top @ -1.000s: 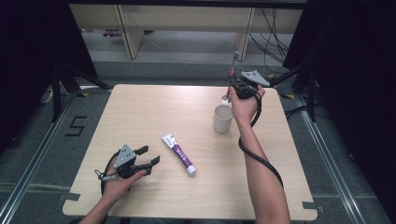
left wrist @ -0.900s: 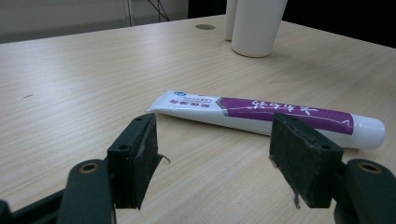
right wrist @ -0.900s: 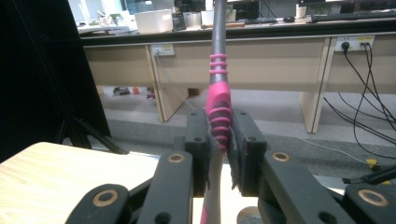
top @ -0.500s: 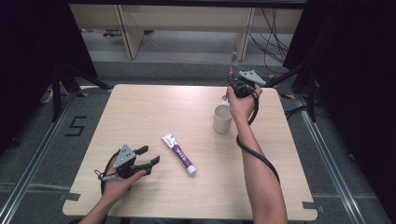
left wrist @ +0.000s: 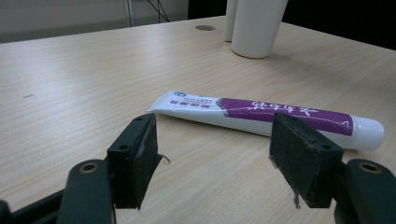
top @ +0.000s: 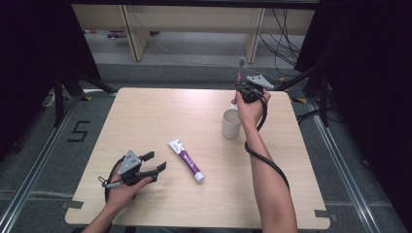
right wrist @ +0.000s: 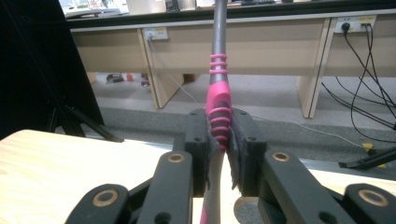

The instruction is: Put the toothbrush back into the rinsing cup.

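A: Over the far right of the wooden table [top: 160, 111], the right gripper [top: 247, 90] holds a pink-and-grey toothbrush [right wrist: 218, 100] upright, head up — its jaws closed hard on the ribbed pink handle, pads pressing from both sides in the right gripper view.

B: Why upright, and why there?

A: Likely because the white cup [top: 231, 123] stands just below and toward the person. Handle down, brush high — that reads as a toothbrush fresh out of the cup or about to go in. Which one, I cannot tell.

B: And the other hand?

A: The left gripper [top: 154, 163] rests low at the near left of the table, jaws wide apart and holding nothing. In the left gripper view the toothpaste tube [left wrist: 266, 116] lies flat just beyond the pads, purple label up, cap to the right, touching neither.

B: So a pick-up is lined up?

A: It looks so — the open jaws point at the tube's middle, near it but apart.
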The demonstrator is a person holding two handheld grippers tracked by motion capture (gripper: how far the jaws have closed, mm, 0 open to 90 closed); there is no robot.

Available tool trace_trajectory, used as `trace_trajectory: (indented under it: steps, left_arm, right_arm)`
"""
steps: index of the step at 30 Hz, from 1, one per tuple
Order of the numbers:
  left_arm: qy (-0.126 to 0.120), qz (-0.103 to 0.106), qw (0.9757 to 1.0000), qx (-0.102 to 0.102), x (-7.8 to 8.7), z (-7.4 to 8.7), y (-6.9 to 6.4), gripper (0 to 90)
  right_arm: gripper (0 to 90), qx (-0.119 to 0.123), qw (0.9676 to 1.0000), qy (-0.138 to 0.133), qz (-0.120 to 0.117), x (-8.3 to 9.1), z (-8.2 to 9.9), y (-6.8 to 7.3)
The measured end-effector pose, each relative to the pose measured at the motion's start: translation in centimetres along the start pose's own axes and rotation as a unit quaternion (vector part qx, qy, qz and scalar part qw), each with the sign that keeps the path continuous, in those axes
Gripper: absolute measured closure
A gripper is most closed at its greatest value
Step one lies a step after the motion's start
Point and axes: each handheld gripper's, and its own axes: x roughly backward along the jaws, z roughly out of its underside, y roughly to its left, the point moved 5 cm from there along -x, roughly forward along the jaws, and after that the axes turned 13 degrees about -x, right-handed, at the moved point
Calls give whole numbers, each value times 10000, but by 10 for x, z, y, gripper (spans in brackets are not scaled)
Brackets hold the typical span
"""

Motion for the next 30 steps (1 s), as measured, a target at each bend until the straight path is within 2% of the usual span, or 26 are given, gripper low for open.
trace_trajectory:
  steps: [2, 3, 6, 8, 10, 12, 14, 16, 17, 20, 21, 23, 24, 25, 27, 28, 29, 30]
  left_arm:
    - [-60, 27, 10000, 11, -1, 0, 0, 324]
    - [-5, 1, 10000, 6, 0, 0, 0, 324]
    - [-19, 2, 10000, 25, 0, 0, 0, 323]
    - [-3, 0, 10000, 0, 0, 0, 0, 323]
    - [-20, 8, 10000, 7, 0, 0, 0, 323]
    - [-56, 24, 10000, 7, -1, 0, 0, 323]
    - [0, 5, 10000, -4, 0, 0, 0, 323]
    - [1, 10, 10000, -7, 0, 0, 0, 323]
    - [2, 11, 10000, -5, 0, 0, 0, 323]
    - [2, 9, 10000, -6, 0, 0, 0, 323]
    - [3, 11, 10000, -3, 0, 0, 0, 323]
    - [7, 12, 10000, -5, 0, 0, 0, 323]
    - [7, 12, 10000, -9, 0, 0, 0, 323]
    - [6, 11, 10000, -16, 0, 0, 0, 323]
    - [5, 10, 10000, -23, 0, 0, 0, 324]
    - [6, 9, 10000, -21, 0, 0, 0, 323]
    - [7, 11, 10000, -19, 0, 0, 0, 323]
    - [9, 13, 10000, -16, 0, 0, 0, 323]
  right_arm:
    - [789, 17, 10000, 8, -1, 0, 1, 0]
    - [789, -84, 10000, 35, 26, 0, 2, 1]
    - [789, 43, 9999, 93, -1, 0, 3, 1]
    - [789, -41, 9999, 157, 28, 0, 5, 3]
    - [789, 105, 9997, 200, 12, 0, 6, 1]
    - [789, 42, 9997, 230, 73, 1, 8, 2]
    - [789, 161, 9994, 307, 77, 0, 11, 0]
    - [790, 167, 9992, 356, 78, 0, 14, -1]
    - [790, 32, 9990, 417, 122, 1, 16, 1]
    - [790, 181, 9986, 485, 99, 0, 19, -2]
    - [789, 55, 9982, 576, 122, 0, 21, 0]
    - [789, 227, 9979, 597, 138, 0, 23, -2]
    - [790, 167, 9976, 657, 140, 0, 24, -1]
    - [789, 272, 9974, 653, 143, -1, 24, -3]
    - [789, 193, 9971, 725, 158, -1, 27, -2]
    - [789, 300, 9964, 776, 175, -1, 27, -4]
    - [788, 80, 9961, 847, 227, 1, 29, -1]
    - [788, 249, 9960, 839, 194, -1, 29, -3]
